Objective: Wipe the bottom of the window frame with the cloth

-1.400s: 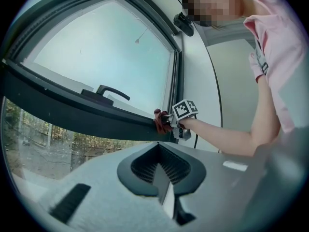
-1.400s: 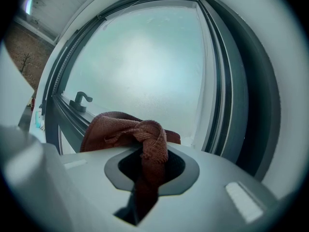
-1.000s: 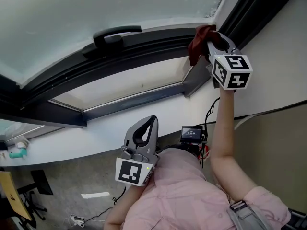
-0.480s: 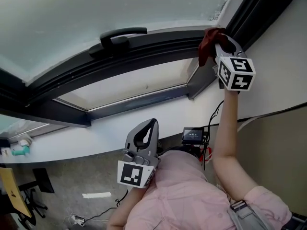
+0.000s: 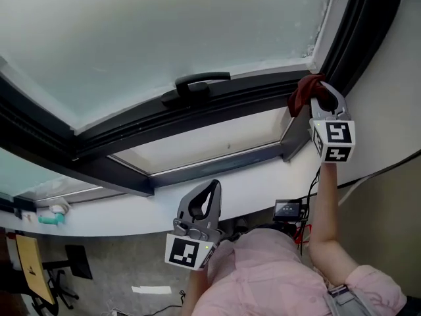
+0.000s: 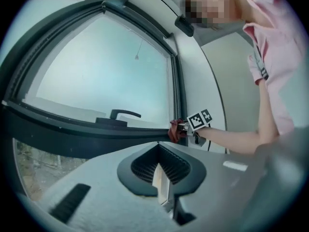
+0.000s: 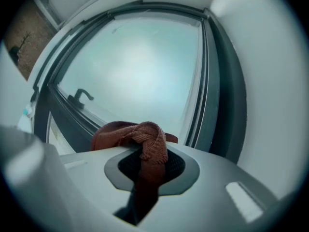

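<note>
A dark red cloth (image 5: 304,92) is bunched against the right end of the window's dark bottom frame (image 5: 250,99), in the corner by the upright frame. My right gripper (image 5: 310,96) is shut on the cloth (image 7: 146,140), which fills its jaws and hangs over them. Through the right gripper (image 7: 149,161) view the frame (image 7: 72,115) runs off to the left. My left gripper (image 5: 212,185) hangs low near the person's chest, shut with nothing in it. The left gripper (image 6: 161,151) view shows the cloth (image 6: 174,131) and the right gripper (image 6: 186,127) far off.
A black window handle (image 5: 197,86) sits on the frame left of the cloth. Below is a white sill (image 5: 131,206). A small screen device (image 5: 287,209) with cables is under the right arm. A teal object (image 5: 49,219) lies at the far left. A white wall (image 5: 388,110) is on the right.
The head view has tilted up, so the window, handle and both grippers sit lower and further right in the picture. The cloth stays in the frame's right corner, held by the right gripper.
</note>
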### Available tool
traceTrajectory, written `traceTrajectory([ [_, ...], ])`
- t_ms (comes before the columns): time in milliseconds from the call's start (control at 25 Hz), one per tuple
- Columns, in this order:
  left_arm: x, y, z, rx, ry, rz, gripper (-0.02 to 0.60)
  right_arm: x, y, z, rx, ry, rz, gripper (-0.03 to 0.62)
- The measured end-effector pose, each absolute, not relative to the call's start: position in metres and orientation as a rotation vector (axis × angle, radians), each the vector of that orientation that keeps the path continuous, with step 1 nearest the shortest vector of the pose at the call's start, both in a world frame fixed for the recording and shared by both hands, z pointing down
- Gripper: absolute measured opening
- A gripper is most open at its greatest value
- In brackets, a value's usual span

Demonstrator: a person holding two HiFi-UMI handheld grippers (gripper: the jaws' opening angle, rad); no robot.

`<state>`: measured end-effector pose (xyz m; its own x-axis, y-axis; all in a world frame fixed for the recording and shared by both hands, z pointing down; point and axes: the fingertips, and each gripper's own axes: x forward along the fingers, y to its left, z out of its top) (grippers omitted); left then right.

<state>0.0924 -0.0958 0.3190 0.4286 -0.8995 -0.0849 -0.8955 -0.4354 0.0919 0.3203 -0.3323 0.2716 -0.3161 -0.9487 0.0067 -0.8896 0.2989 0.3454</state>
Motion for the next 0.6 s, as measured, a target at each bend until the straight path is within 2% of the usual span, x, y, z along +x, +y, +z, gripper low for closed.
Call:
traceTrajectory([
  [360, 0.055, -0.071, 0.293, 2.688, -1.579, -0.086, -0.003, 0.276, -0.222, 0.291, 1.534, -2.504, -0.375, 0.058],
  [600, 0.022, -0.068, 0.271, 2.582, -1.518, -0.330, -0.003, 0.279, -0.197, 0.283, 1.608, -2.473, -0.362, 0.058],
])
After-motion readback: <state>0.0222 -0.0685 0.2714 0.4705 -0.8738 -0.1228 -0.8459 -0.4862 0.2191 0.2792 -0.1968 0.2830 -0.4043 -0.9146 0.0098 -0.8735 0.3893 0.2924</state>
